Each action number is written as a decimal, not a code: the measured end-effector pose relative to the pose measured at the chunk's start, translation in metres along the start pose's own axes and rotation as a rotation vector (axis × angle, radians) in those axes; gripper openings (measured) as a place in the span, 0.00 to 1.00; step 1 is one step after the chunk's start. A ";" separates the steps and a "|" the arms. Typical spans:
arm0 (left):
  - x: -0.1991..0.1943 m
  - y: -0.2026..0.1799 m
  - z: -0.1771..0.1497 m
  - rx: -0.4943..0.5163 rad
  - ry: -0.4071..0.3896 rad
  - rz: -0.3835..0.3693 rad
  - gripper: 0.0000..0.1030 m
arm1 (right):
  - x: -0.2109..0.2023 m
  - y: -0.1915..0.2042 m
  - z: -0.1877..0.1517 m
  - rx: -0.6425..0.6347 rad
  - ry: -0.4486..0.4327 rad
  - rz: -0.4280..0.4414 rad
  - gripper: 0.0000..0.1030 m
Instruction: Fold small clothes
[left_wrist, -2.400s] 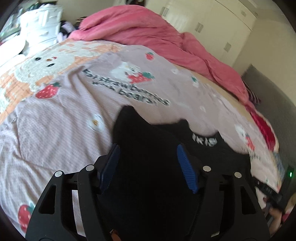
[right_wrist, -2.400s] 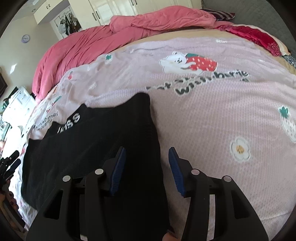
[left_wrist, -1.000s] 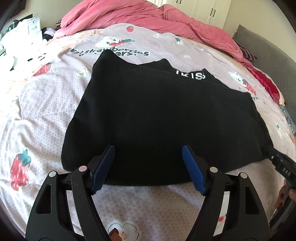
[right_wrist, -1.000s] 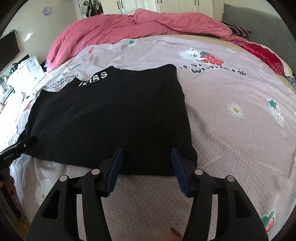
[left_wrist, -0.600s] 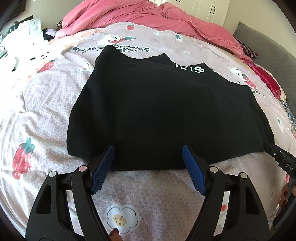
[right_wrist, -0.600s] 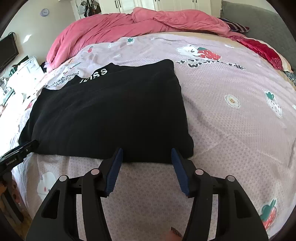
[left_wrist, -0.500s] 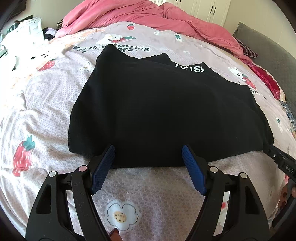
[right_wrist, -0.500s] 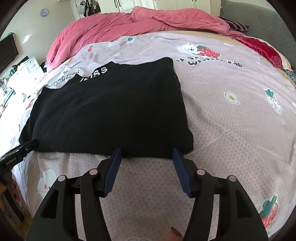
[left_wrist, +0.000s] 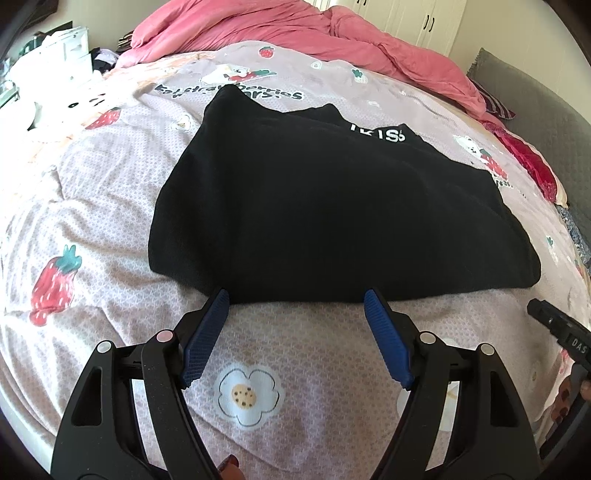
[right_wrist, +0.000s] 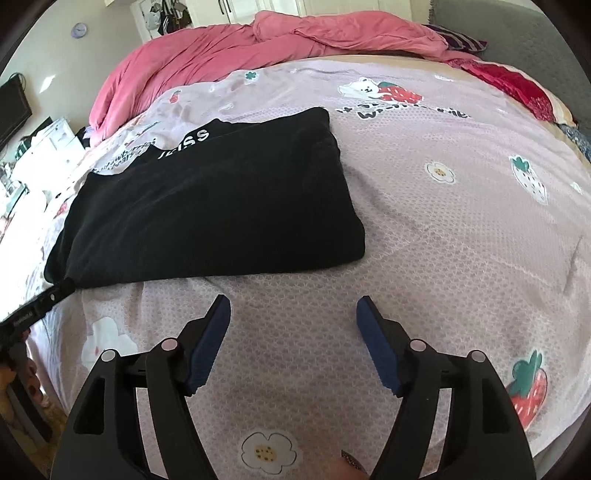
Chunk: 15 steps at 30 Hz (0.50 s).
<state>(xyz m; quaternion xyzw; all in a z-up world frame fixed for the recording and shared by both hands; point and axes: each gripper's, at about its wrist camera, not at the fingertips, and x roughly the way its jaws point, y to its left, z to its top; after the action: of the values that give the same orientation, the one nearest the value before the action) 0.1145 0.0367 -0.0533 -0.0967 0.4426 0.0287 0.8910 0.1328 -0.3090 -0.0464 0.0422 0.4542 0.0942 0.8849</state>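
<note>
A: Left wrist view, item one: left gripper (left_wrist: 295, 295), jaws spread wide, nothing between the blue pads (left_wrist: 205, 334). We log it just short of the near hem.

B: Item two: black garment (left_wrist: 332, 206), folded flat on the printed bedsheet (left_wrist: 92, 206), white lettering (left_wrist: 376, 133) at its far edge. Its near hem lies at the pad tips; we cannot tell if they touch.

A: Item three: pink duvet (left_wrist: 295, 33), bunched at the far side of the bed. Item four: the right gripper's tip (left_wrist: 554, 326), at the right edge, near the garment's right corner.

B: Containers: none that we can log here.

A: Right wrist view, item one: right gripper (right_wrist: 293, 310), jaws likewise wide, empty, over bare sheet (right_wrist: 443, 240).

B: Item two: the garment (right_wrist: 221, 206), ahead and left of this gripper, apart from its pads (right_wrist: 376, 350).

A: Item three: the left gripper's tip (right_wrist: 55, 293) at the garment's near left corner. Item four: duvet (right_wrist: 258, 40) along the far edge.
</note>
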 end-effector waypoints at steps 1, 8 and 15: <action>0.000 0.000 -0.002 -0.001 0.007 0.002 0.67 | -0.001 0.000 -0.001 0.002 -0.002 0.001 0.69; -0.011 0.008 -0.007 -0.034 -0.001 -0.012 0.67 | -0.015 0.006 -0.001 0.002 -0.027 0.020 0.79; -0.024 0.017 -0.010 -0.053 -0.008 0.004 0.75 | -0.027 0.018 0.001 -0.020 -0.050 0.033 0.85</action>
<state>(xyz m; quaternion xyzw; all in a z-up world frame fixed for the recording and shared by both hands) 0.0903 0.0520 -0.0426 -0.1194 0.4382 0.0428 0.8899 0.1158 -0.2972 -0.0218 0.0433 0.4303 0.1123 0.8946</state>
